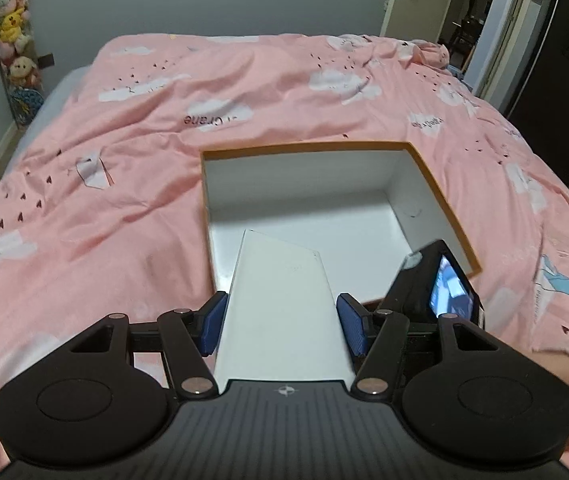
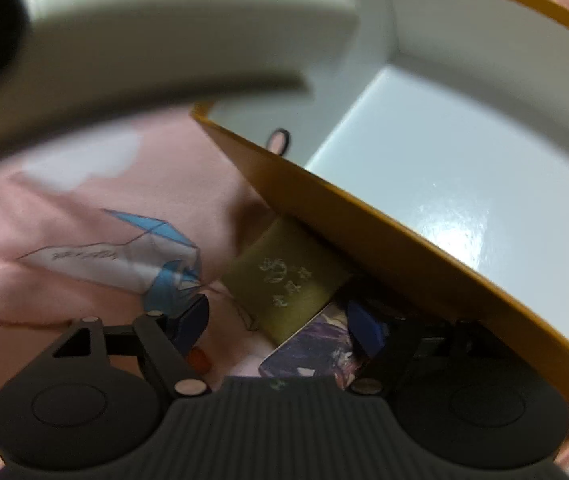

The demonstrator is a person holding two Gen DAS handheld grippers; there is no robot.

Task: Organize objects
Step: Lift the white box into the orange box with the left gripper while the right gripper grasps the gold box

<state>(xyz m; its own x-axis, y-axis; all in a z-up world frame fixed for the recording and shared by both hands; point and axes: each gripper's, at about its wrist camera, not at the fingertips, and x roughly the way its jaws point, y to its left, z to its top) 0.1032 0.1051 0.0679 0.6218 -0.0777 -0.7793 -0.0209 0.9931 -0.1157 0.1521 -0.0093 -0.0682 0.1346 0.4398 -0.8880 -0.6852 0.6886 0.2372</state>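
1. The white flat box sits clamped between the blue pads of the left gripper, whose jaws stand fairly wide because they span the box's width. It is held above the near edge of the open carton, probably so it can be lowered inside.
2. Its long axis runs straight away from the gripper, far end tipped down toward the carton's white floor; the broad face looks upward.
3. The carton, orange-rimmed and white inside, rests on the pink quilt and looks empty apart from a small dark mark on its floor.
4. Just outside the carton's near wall lie an olive-gold card and a dark illustrated card, likely waiting to be packed.
5. The right gripper hangs over those cards with jaws spread and nothing pinched; the illustrated card lies between the fingers, unpressed as far as the blur allows.
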